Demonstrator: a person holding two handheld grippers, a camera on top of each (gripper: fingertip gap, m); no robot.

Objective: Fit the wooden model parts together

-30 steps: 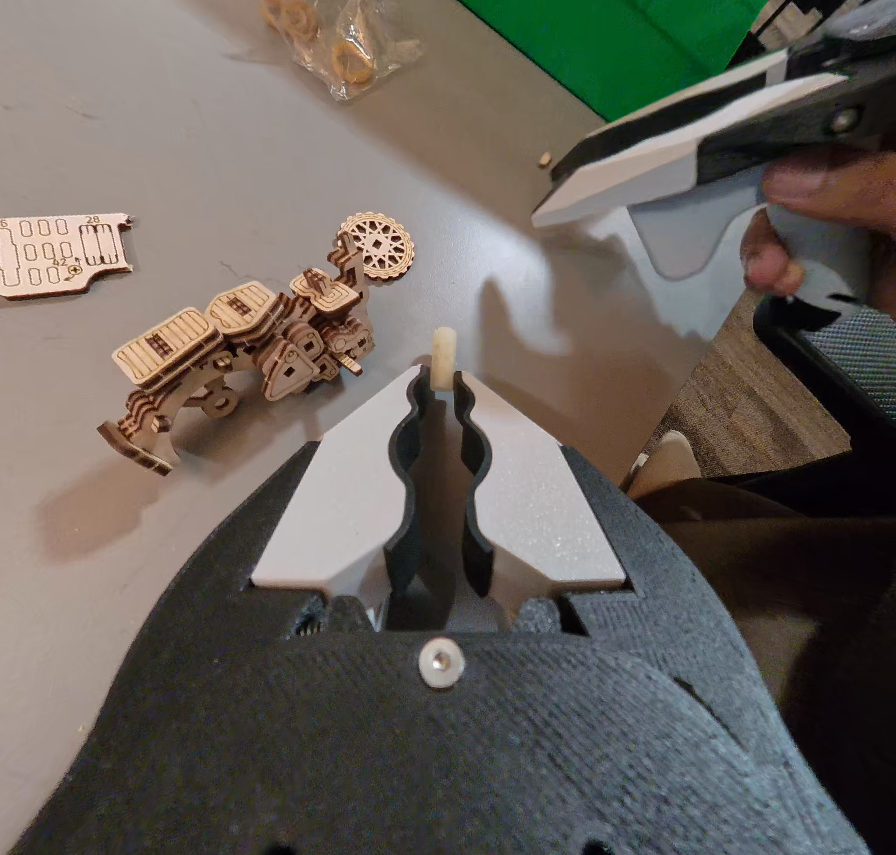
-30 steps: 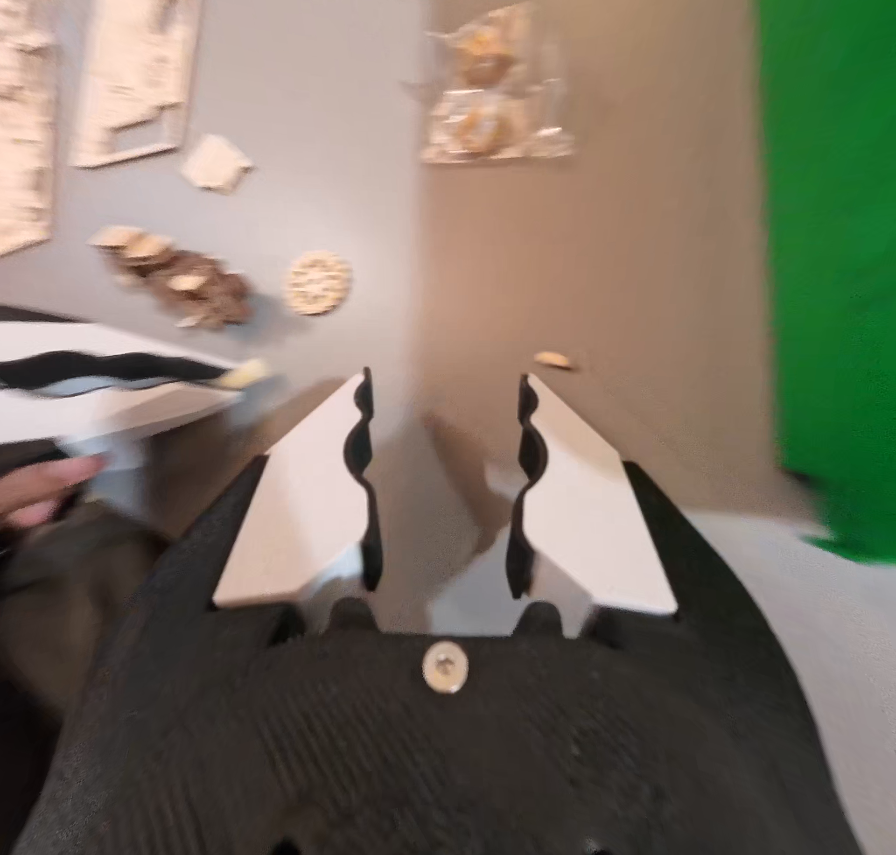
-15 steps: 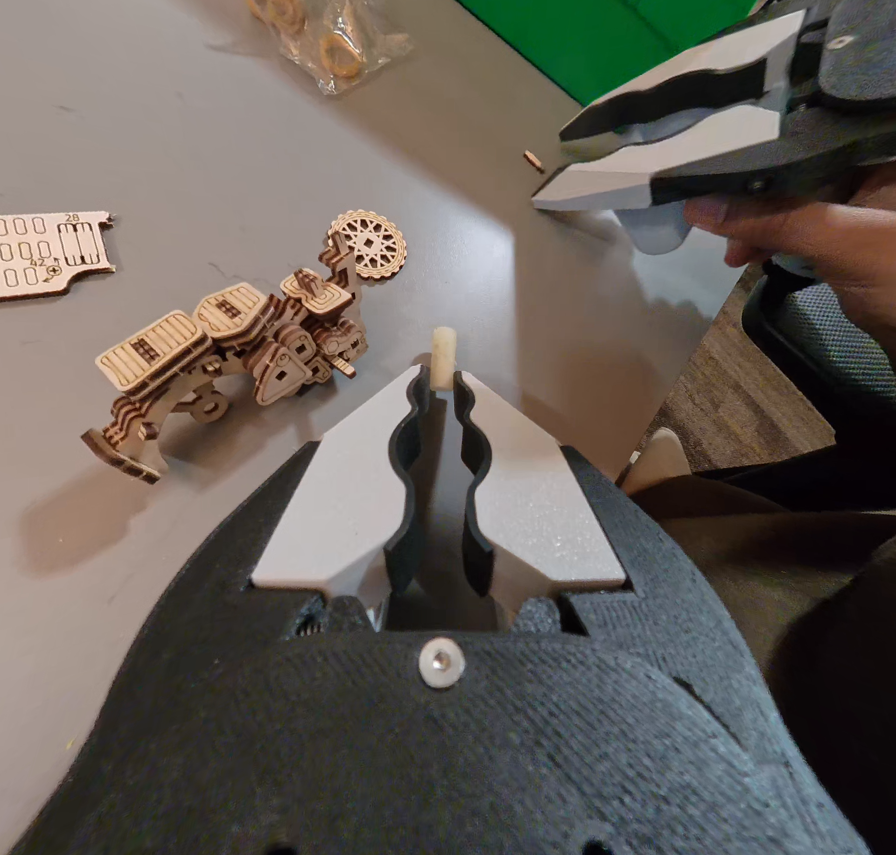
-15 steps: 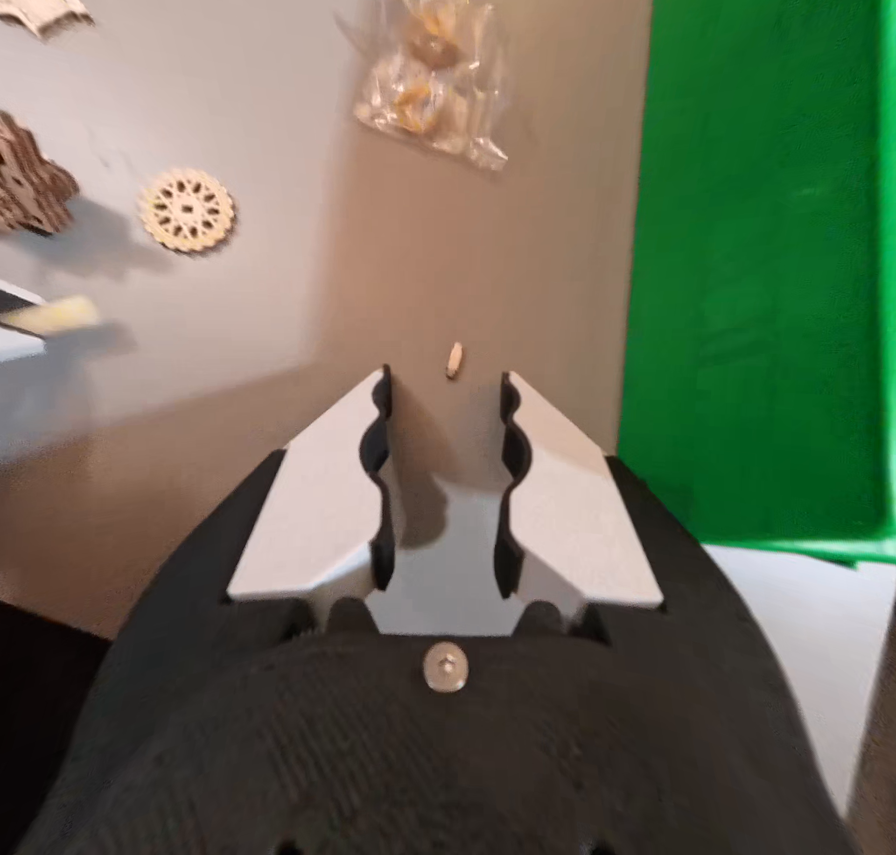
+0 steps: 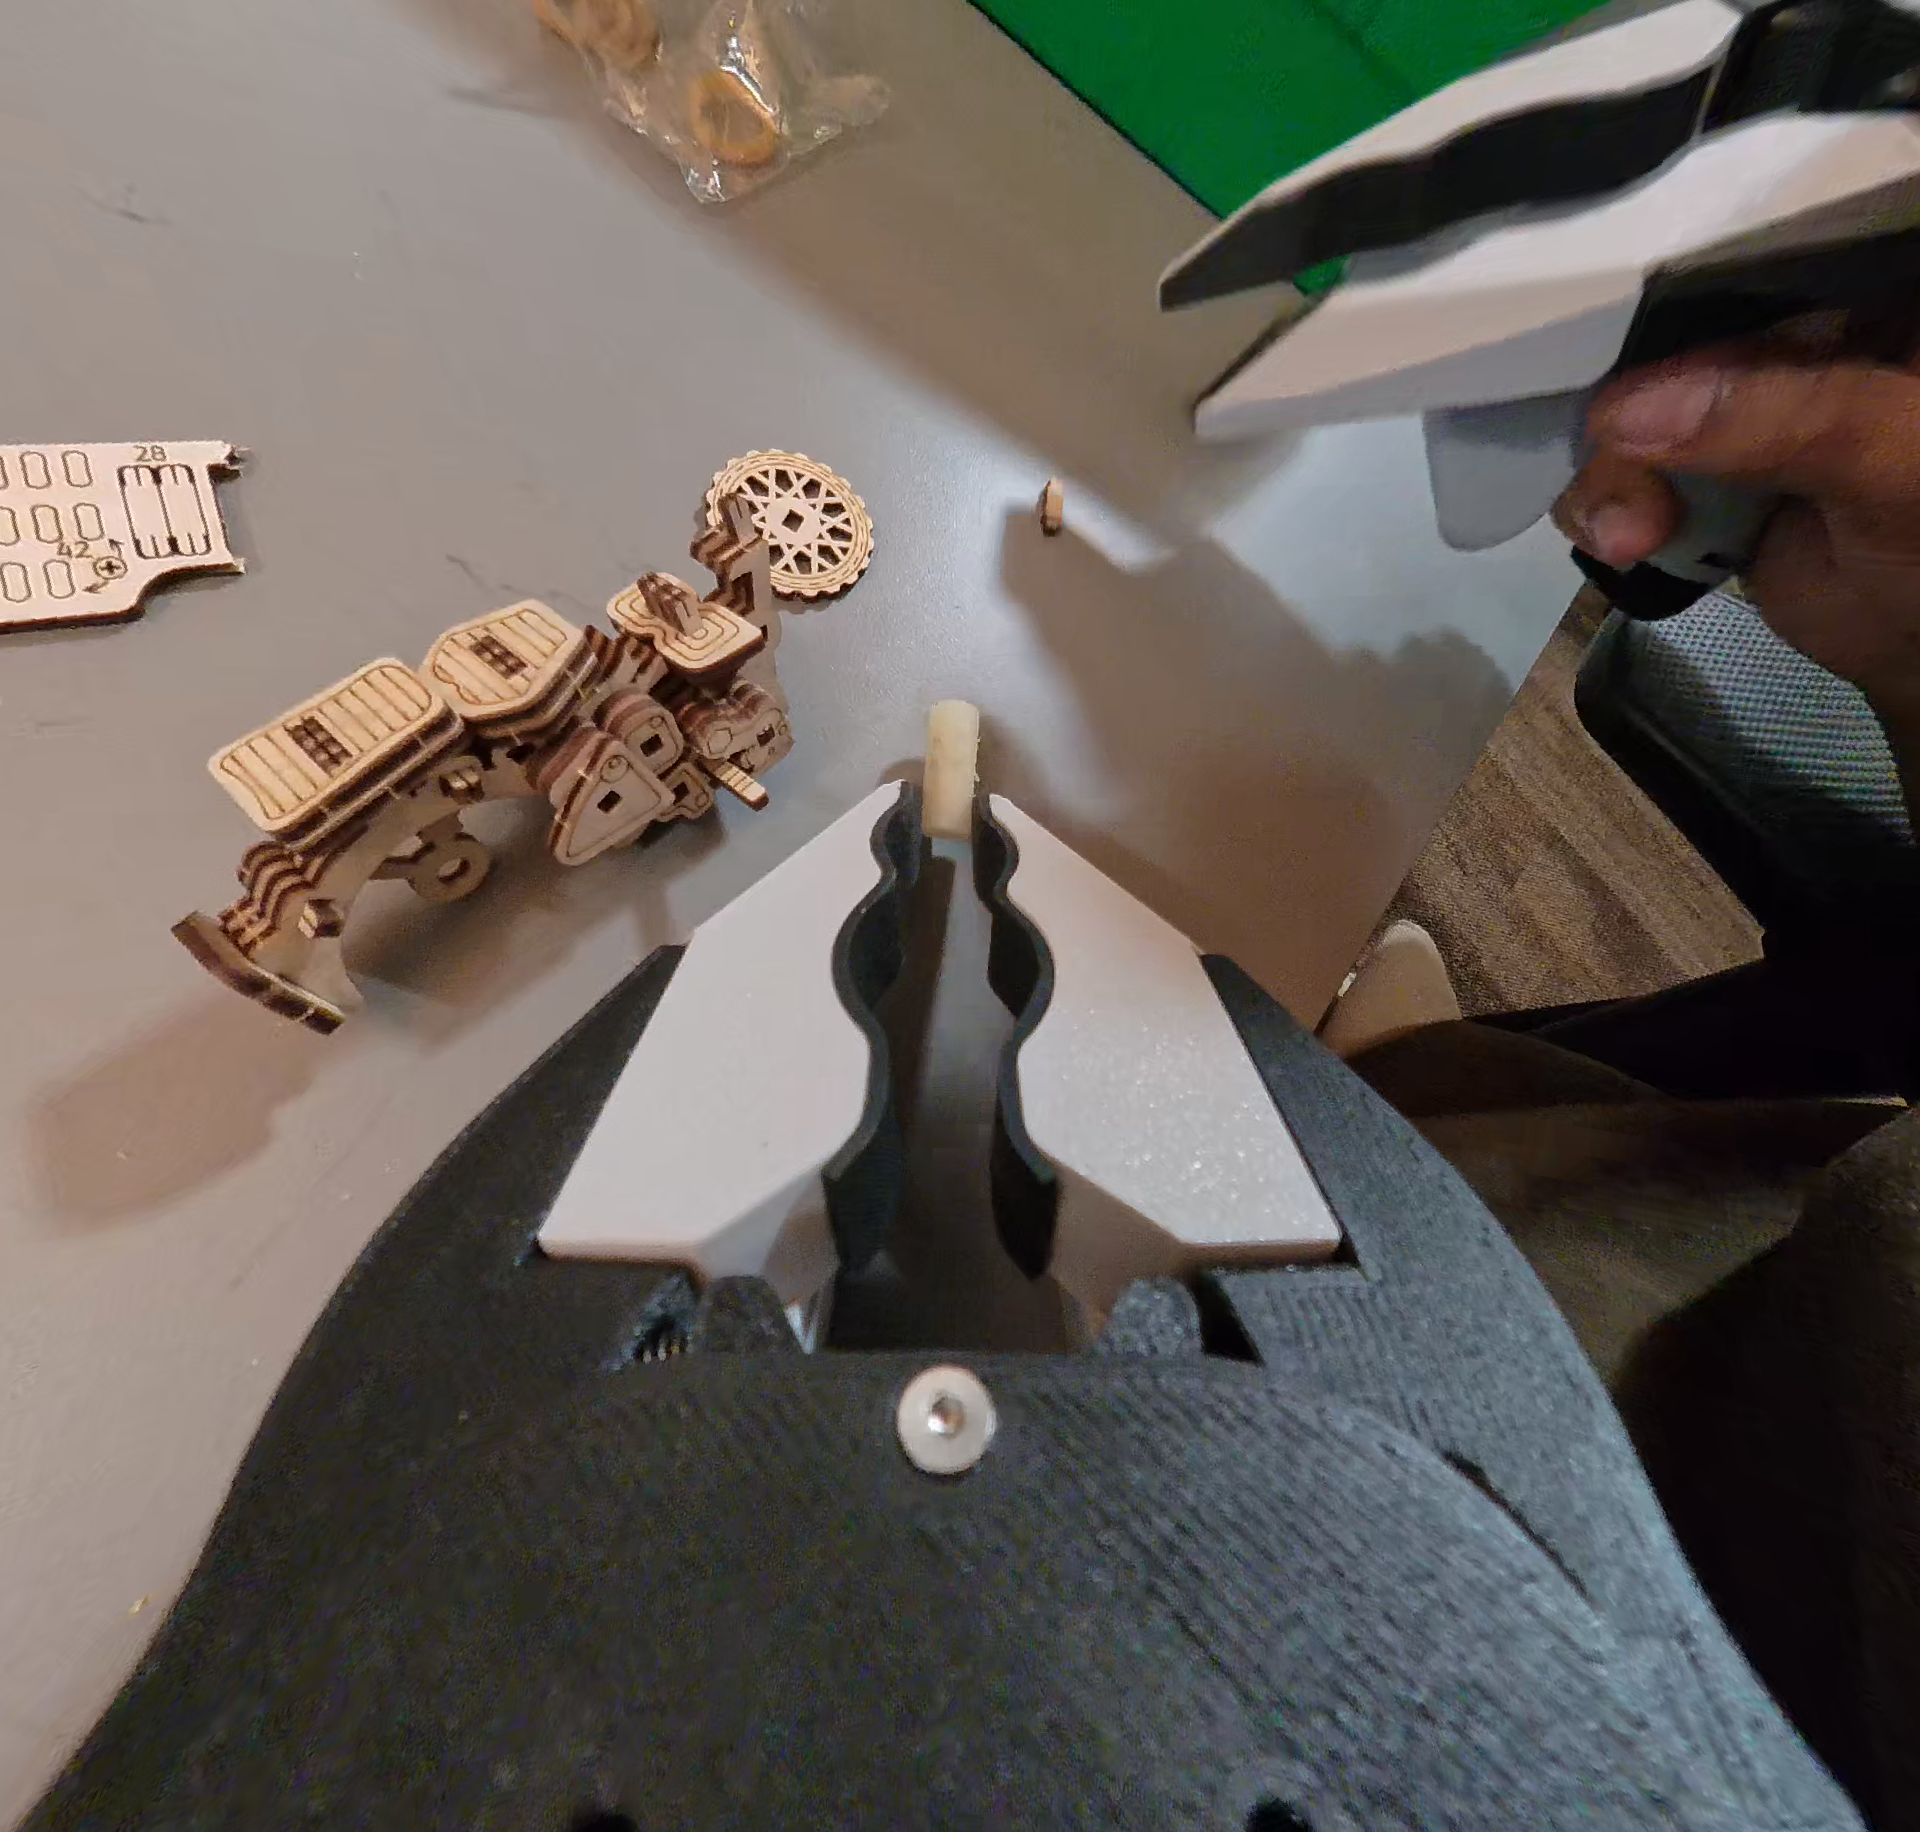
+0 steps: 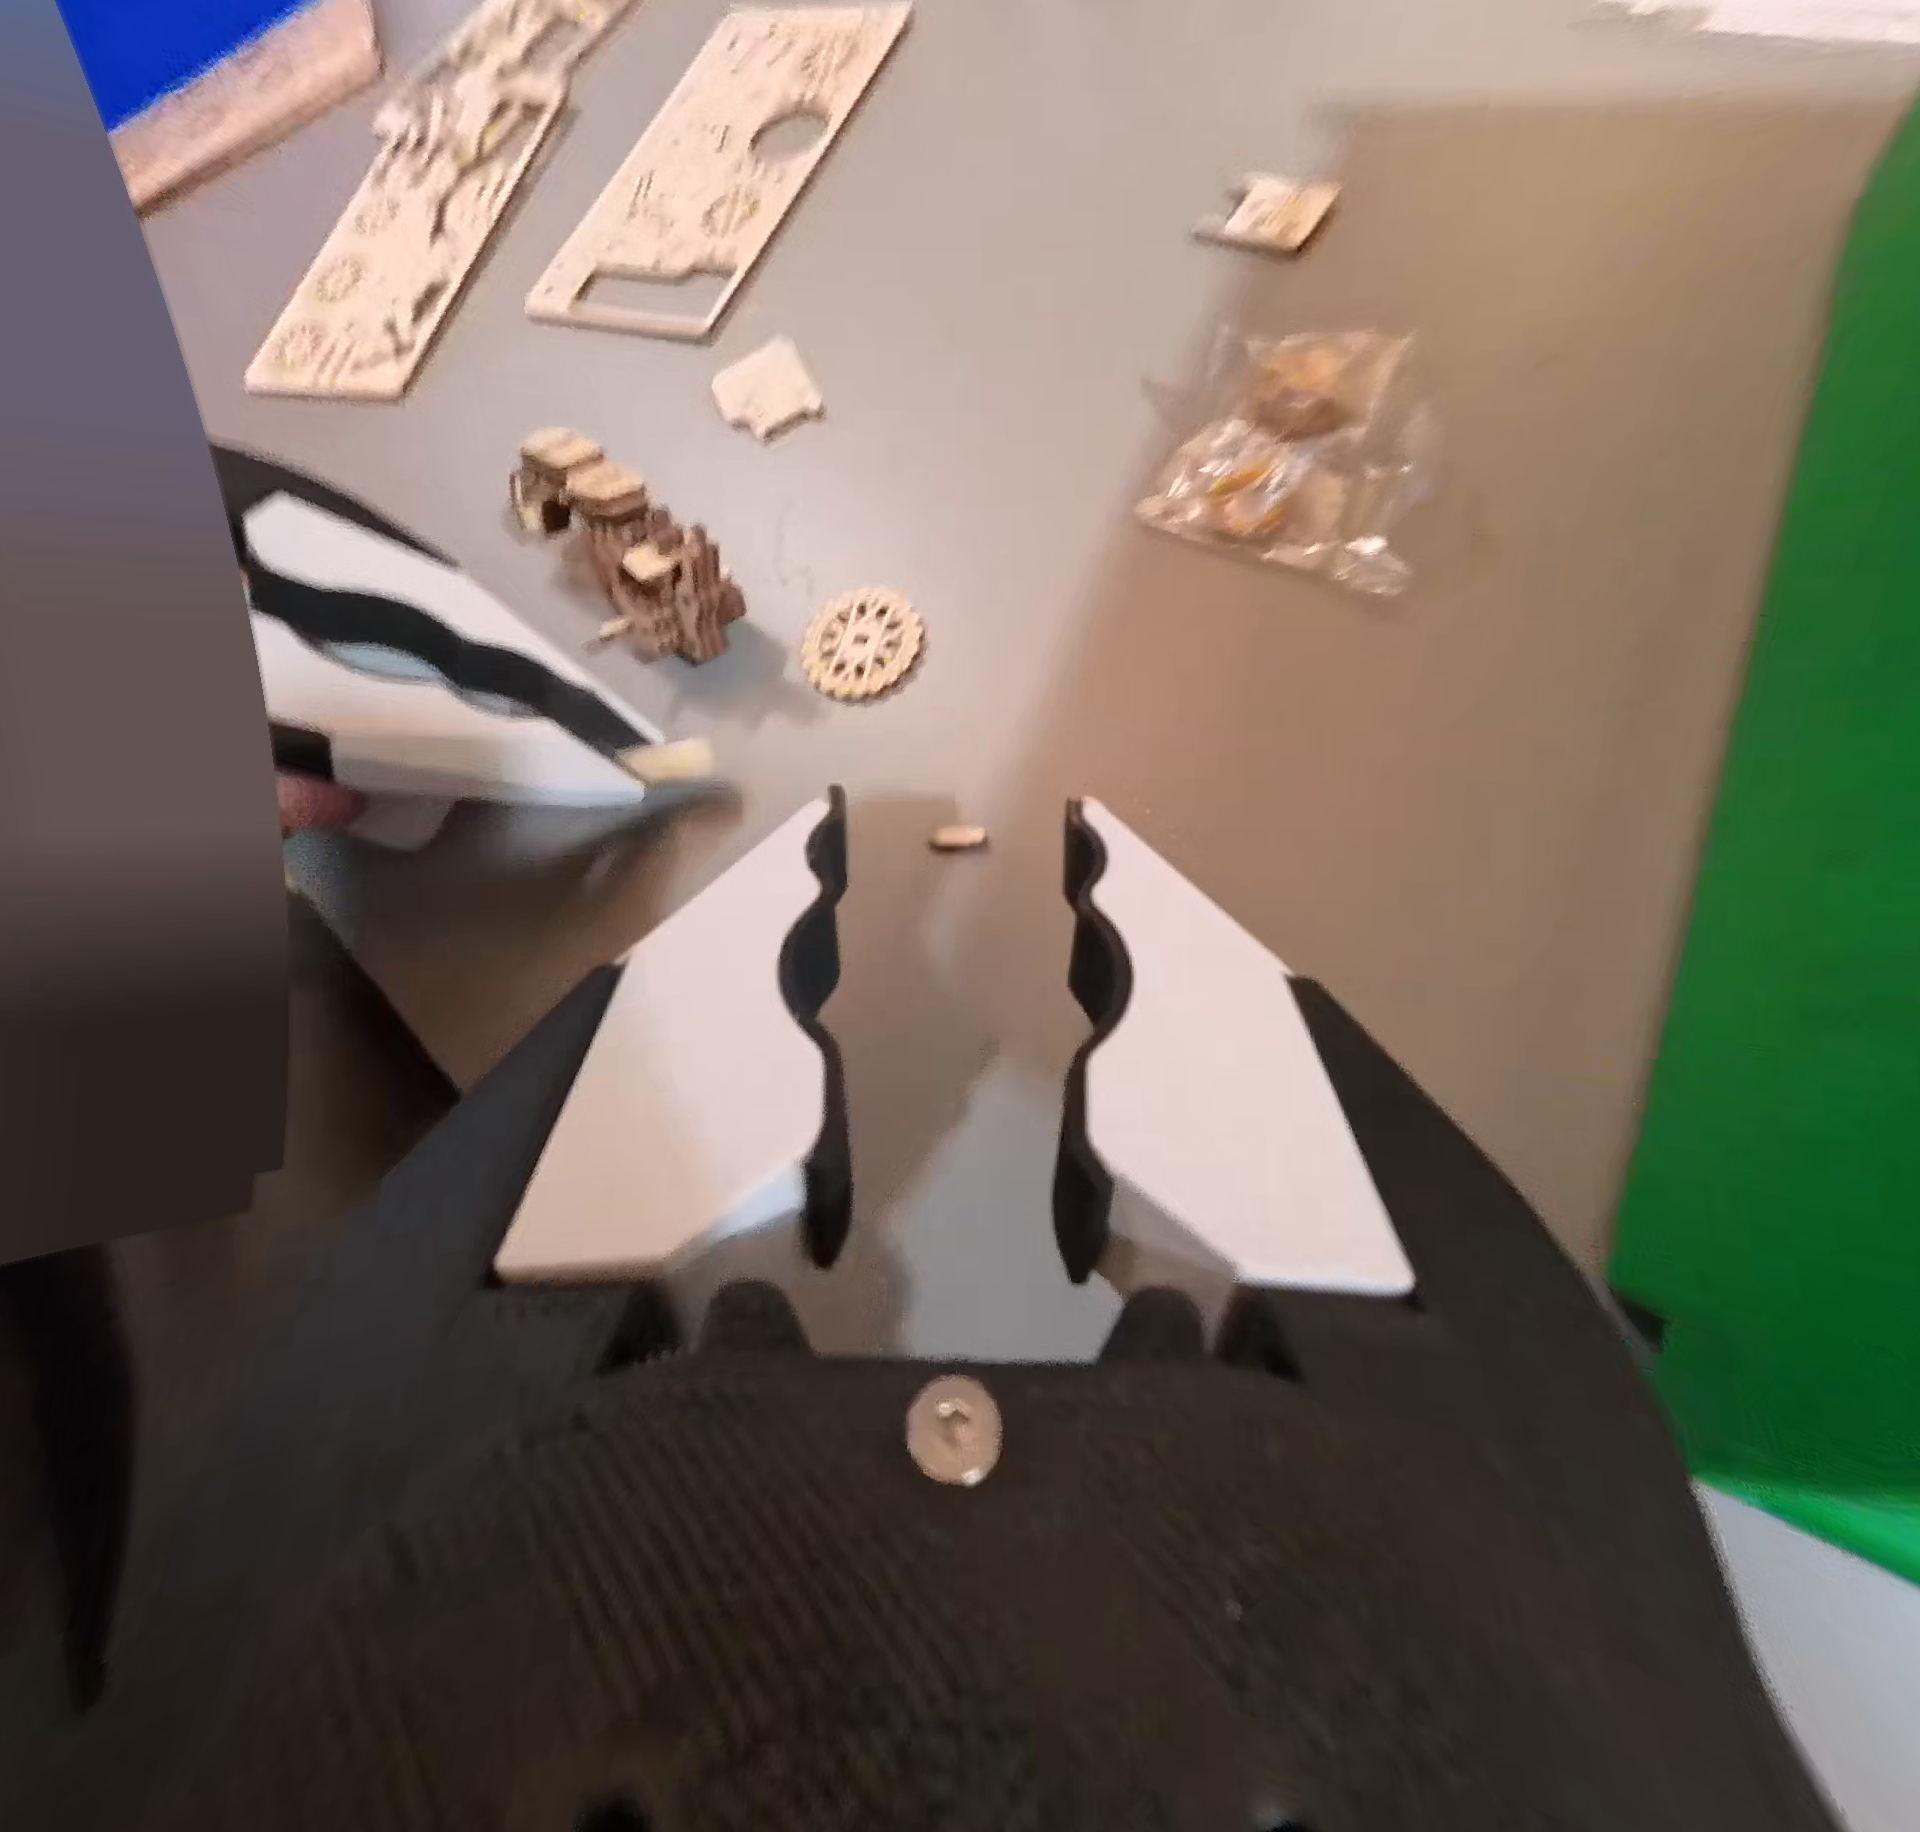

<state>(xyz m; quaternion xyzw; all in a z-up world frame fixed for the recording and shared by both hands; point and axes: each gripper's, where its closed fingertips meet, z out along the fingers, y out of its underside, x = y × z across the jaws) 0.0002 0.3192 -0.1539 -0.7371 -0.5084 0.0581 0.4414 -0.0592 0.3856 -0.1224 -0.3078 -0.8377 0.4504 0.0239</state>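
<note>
A part-built wooden model (image 5: 488, 774) lies on the grey table (image 5: 312, 224), with a loose wooden gear wheel (image 5: 795, 525) by its far end; both also show in the right wrist view, the model (image 6: 634, 546) and the wheel (image 6: 862, 644). My left gripper (image 5: 948, 806) is shut on a small pale peg (image 5: 951, 769) that sticks out past its tips, above the table to the right of the model. My right gripper (image 6: 951, 816) is open and empty, above a tiny wooden piece (image 6: 956, 835) on the table; the piece also shows in the left wrist view (image 5: 1051, 506).
A clear plastic bag of wooden rings (image 5: 707, 68) lies at the back. Punched-out wooden sheets (image 6: 717, 172) and a sheet scrap (image 5: 104, 530) lie on the table. A green screen (image 6: 1787, 743) stands at the right. The table's edge (image 5: 1455, 743), an office chair (image 5: 1745, 743) and floor are to the right. The left tips stand about 6 cm off the loose wooden gear wheel (image 5: 795, 525). Seen from the right wrist view (image 6: 857, 641) as well.
My right gripper has swung round and opened wider, now hovering over the tiny wooden piece. My left gripper has kept hold of the peg and hardly moved.
</note>
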